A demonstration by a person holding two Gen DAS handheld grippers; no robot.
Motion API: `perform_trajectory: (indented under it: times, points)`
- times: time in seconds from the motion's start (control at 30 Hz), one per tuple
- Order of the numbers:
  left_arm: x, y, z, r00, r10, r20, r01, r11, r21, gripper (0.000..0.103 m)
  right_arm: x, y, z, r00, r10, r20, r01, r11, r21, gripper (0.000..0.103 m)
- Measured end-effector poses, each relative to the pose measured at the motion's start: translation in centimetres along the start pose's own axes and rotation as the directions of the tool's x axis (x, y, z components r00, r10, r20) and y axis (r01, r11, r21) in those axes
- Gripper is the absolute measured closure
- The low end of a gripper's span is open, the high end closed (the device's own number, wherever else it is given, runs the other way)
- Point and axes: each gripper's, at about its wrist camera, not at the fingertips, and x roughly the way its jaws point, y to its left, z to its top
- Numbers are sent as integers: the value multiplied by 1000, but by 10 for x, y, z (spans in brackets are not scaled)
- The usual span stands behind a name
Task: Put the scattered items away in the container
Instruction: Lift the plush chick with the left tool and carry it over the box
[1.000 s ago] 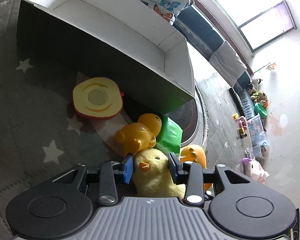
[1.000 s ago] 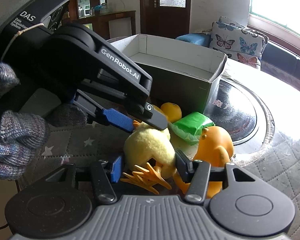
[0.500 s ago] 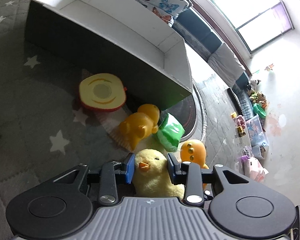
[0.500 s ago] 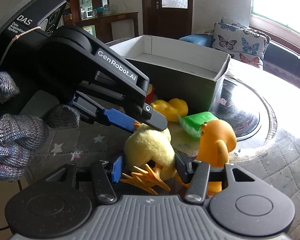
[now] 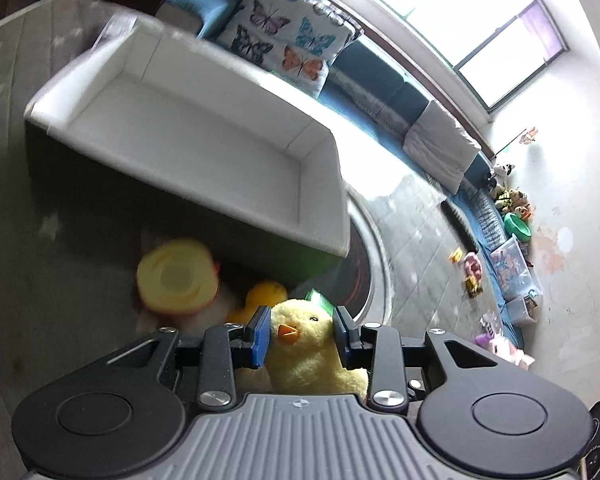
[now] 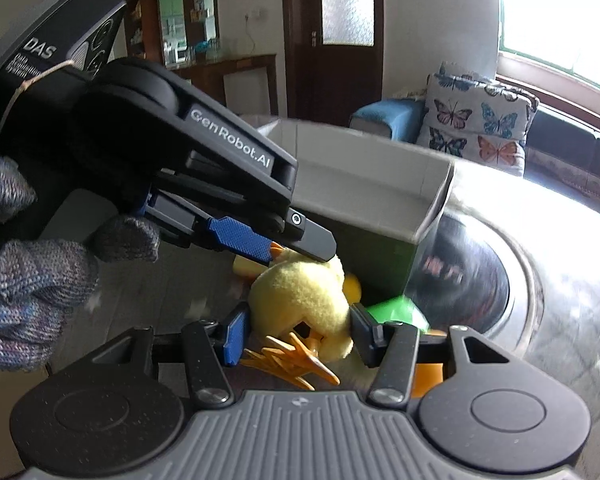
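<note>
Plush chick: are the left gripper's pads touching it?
Touching. In the left wrist view both blue pads of the left gripper press against the plush chick's head, with no gap on either side.

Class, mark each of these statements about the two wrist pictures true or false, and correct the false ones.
1. The left gripper is closed on the head of the plush chick. True.
2. The plush chick already lies inside the cardboard box. False: it is outside the box, held in the air in front of its dark outer wall.
3. The right gripper has its fingers on either side of the chick's body, near its orange feet. True.
4. The box holds several toys. False: the white inside that shows is bare.
5. A yellow rubber duck sits in front of the box. True.
</note>
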Motion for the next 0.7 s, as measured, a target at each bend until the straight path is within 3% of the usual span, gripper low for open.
perform_trajectory:
  times: [0.37, 0.7]
  points:
    - [27, -17, 77, 996, 21, 82, -25, 999, 47, 67, 38, -35, 65, 996, -26, 85, 24, 999, 34, 50]
    - [90, 6, 120, 999, 41, 5, -41, 999, 13, 67, 112, -64, 79, 999, -36, 16, 34, 995, 92, 50]
